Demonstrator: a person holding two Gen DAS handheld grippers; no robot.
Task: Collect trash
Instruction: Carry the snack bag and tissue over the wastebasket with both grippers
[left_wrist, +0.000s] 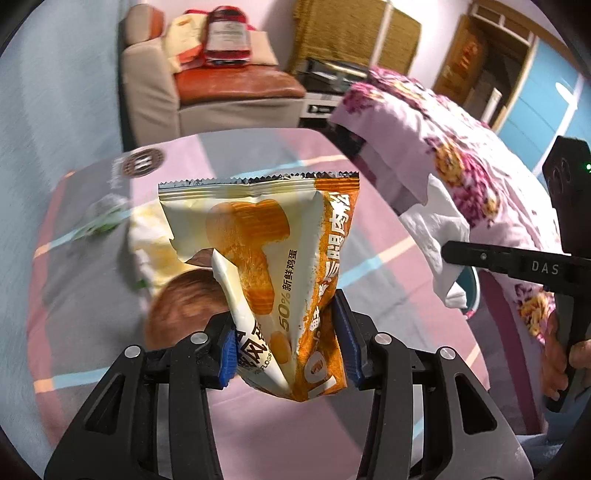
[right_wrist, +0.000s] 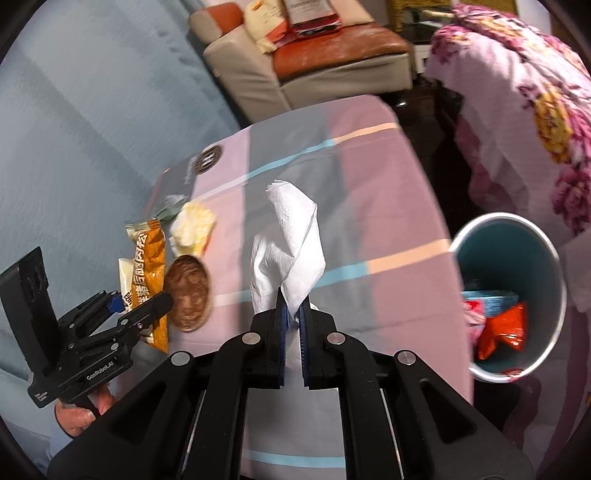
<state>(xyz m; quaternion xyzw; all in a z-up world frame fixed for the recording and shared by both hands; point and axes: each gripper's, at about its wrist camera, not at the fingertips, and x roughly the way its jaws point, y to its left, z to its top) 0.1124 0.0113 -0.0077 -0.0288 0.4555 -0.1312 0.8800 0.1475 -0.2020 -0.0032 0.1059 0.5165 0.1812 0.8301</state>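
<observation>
An orange and cream snack wrapper (left_wrist: 266, 236) stands upright between the blue pads of my left gripper (left_wrist: 288, 347), which is shut on its lower part. In the right wrist view, that gripper (right_wrist: 142, 301) and the wrapper (right_wrist: 151, 258) hang over the table's left side. My right gripper (right_wrist: 291, 317) is shut on a crumpled white tissue (right_wrist: 291, 240). From the left wrist view the tissue (left_wrist: 436, 229) hangs at the right. A round bin (right_wrist: 554, 280) with a teal inside stands right of the table, with red and blue wrappers in it.
On the pink and grey checked tablecloth (right_wrist: 369, 177) lie a round brown cake (right_wrist: 188, 291), a crumpled yellow wrapper (right_wrist: 194, 225) and a dark packet with a round logo (right_wrist: 188, 173). A floral quilt (right_wrist: 524, 110) rises at the right, and a sofa (right_wrist: 314, 62) stands behind.
</observation>
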